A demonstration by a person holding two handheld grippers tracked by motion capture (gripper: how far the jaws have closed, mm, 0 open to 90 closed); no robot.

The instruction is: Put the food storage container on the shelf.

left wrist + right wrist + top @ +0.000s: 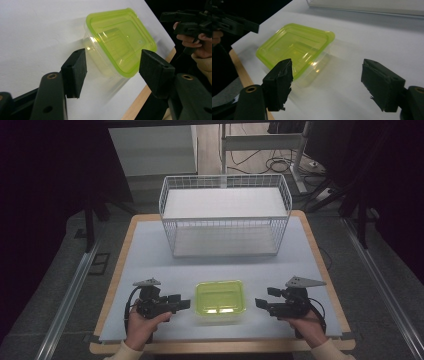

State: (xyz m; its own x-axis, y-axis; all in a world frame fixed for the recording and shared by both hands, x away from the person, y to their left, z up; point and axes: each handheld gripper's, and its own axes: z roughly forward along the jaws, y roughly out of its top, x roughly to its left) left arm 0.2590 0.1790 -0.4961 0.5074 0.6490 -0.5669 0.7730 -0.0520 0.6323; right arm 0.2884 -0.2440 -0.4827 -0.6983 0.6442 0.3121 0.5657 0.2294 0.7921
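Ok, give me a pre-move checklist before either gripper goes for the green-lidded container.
1. Lid seated on the container: ok, the green lid sits flat all round.
2. Left gripper open and empty: ok, nothing between the pads.
3. Right gripper open and empty: ok, jaws apart, nothing between them.
4. Both grippers clear of the container: ok, a gap of bare table shows on each side.
5. Wire basket free to receive: ok, nothing lies inside it.
6. Container contents: cannot tell through the tinted lid.
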